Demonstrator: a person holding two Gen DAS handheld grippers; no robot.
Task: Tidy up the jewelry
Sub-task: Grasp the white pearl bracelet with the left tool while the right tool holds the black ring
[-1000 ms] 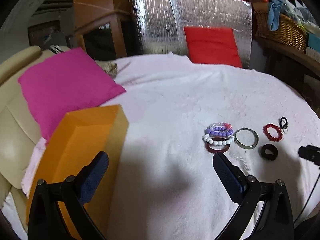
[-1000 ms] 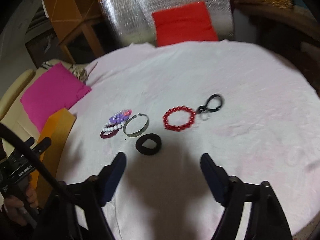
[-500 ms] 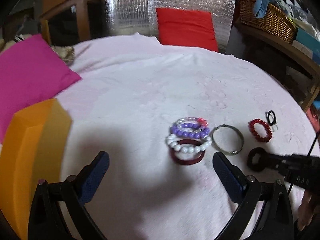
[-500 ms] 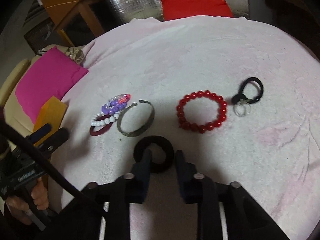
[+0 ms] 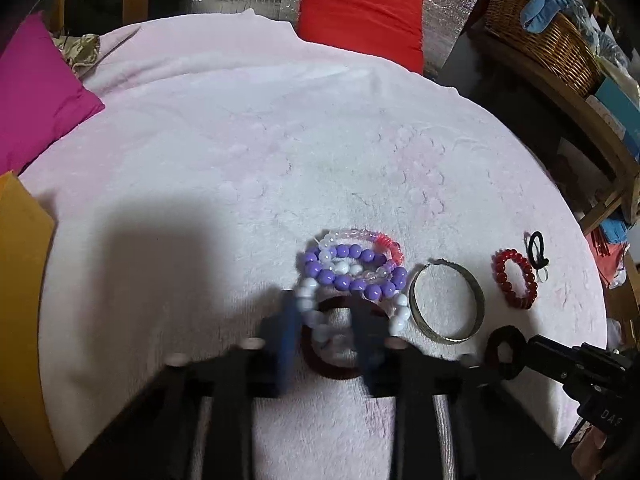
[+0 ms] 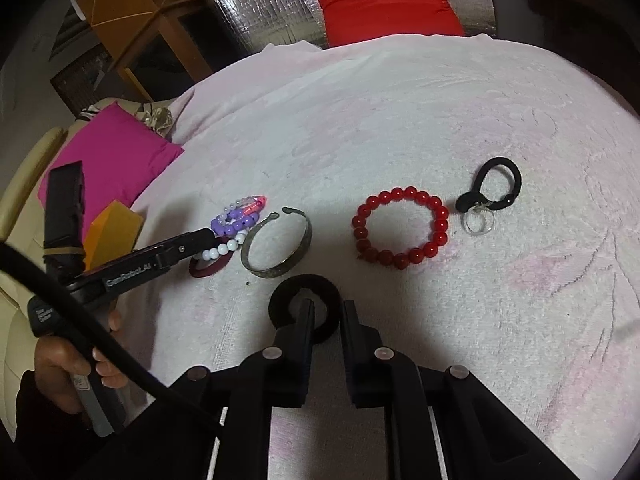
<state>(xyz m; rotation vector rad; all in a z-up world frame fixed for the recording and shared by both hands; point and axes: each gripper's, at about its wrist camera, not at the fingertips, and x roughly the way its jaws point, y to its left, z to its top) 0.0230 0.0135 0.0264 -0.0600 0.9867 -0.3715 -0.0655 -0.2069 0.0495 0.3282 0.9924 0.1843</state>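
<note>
On the pale pink cloth [image 5: 240, 140], my left gripper [image 5: 326, 330] is blurred and its jaws are closing. A stretch of the white bead bracelet [image 5: 306, 292] is pinched between the pads, above the dark red bangle [image 5: 332, 372]. The purple bead bracelet [image 5: 352, 252] lies just beyond. My right gripper [image 6: 326, 312] is still closing its jaws on the black fabric ring [image 6: 288, 300]; one finger is in the ring's hole and the other outside it. A metal bangle [image 6: 306, 236], a red bead bracelet [image 6: 394, 195] and a black hair tie [image 6: 516, 176] lie loose.
An orange box [image 5: 20, 280] stands at the cloth's left edge beside a pink cushion [image 5: 32, 92]. A red cushion [image 5: 360, 8] leans on silver foil at the back. A wicker basket [image 5: 540, 40] sits on a shelf to the right. A hand [image 6: 68, 364] holds the left gripper.
The left gripper came down and right onto the bracelet stack, and its wide jaws closed around the white beads. The right gripper closed onto the black ring and has stayed there.
</note>
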